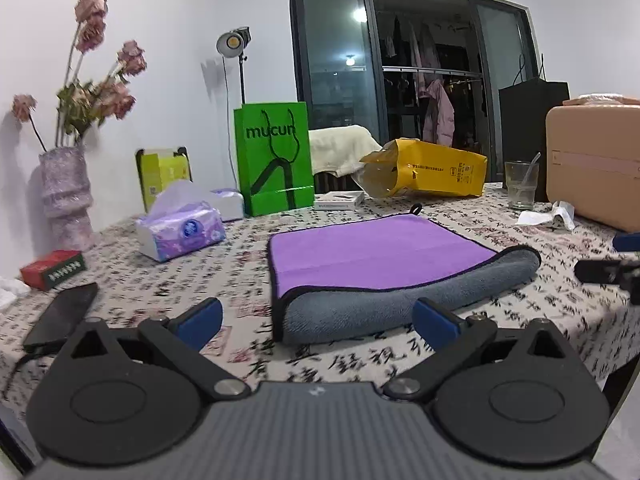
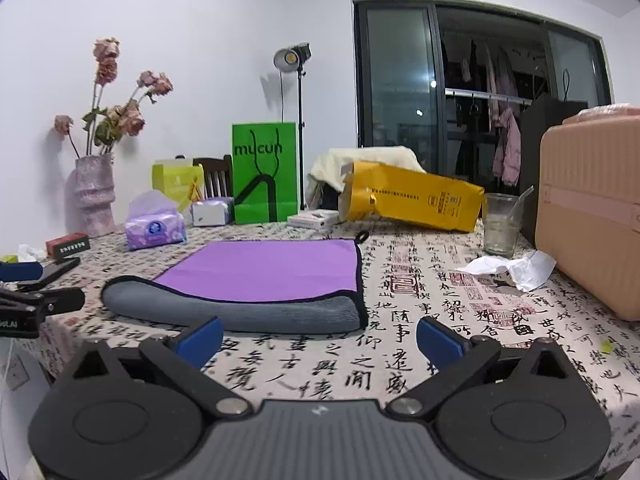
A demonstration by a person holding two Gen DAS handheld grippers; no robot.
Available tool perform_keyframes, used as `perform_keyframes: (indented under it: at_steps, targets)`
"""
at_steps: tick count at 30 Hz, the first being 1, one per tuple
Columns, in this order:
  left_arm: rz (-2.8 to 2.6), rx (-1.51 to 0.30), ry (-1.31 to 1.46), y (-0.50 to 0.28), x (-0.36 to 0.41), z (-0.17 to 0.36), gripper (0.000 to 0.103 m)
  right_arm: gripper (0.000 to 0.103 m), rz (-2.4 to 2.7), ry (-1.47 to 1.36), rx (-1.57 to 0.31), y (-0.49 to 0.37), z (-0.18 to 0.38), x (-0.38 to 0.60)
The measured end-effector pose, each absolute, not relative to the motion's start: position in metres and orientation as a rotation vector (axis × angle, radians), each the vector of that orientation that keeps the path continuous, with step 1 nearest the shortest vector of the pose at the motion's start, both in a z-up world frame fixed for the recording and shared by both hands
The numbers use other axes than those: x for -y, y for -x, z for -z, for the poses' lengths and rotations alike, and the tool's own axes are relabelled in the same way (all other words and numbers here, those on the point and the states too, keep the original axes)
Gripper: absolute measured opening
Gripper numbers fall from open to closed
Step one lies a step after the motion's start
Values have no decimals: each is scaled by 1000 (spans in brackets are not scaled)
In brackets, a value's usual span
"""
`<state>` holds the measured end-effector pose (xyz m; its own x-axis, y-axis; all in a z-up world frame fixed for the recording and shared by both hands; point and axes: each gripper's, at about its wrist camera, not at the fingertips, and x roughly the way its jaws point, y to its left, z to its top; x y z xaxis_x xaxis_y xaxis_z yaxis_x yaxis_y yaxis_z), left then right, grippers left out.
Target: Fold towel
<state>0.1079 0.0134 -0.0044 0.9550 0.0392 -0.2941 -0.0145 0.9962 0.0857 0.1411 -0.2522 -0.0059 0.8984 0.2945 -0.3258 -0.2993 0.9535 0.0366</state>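
Observation:
A towel (image 1: 376, 256), purple on top and grey underneath with black edging, lies folded flat on the table; its grey fold faces me. It also shows in the right wrist view (image 2: 264, 276). My left gripper (image 1: 318, 322) is open and empty, just in front of the towel's near left corner. My right gripper (image 2: 318, 338) is open and empty, just in front of the towel's near right corner. The right gripper shows at the right edge of the left wrist view (image 1: 612, 268); the left gripper shows at the left edge of the right wrist view (image 2: 36, 304).
The table carries a cloth with calligraphy print (image 2: 440, 320). On it are a tissue pack (image 1: 180, 232), a phone (image 1: 60, 316), a red box (image 1: 52, 268), a vase (image 1: 66, 196), a green bag (image 1: 276, 156), a yellow bag (image 1: 428, 168), a glass (image 2: 500, 224), crumpled paper (image 2: 516, 268) and a pink case (image 2: 592, 216).

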Motion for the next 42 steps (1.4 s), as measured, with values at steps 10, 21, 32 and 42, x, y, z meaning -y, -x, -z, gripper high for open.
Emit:
perform_keyframes:
  at_steps: [10, 21, 32, 42]
  targets:
    - [-8, -450, -4, -173, -29, 15, 103, 90, -378, 42, -450, -210, 17, 259]
    - [88, -546, 17, -199, -44, 16, 58, 21, -543, 37, -567, -278, 22, 260]
    - [75, -586, 36, -225, -65, 5, 7, 7, -563, 76, -574, -290, 18, 259]
    - [99, -505, 22, -311, -85, -33, 6, 5, -567, 171, -524, -354, -4, 241]
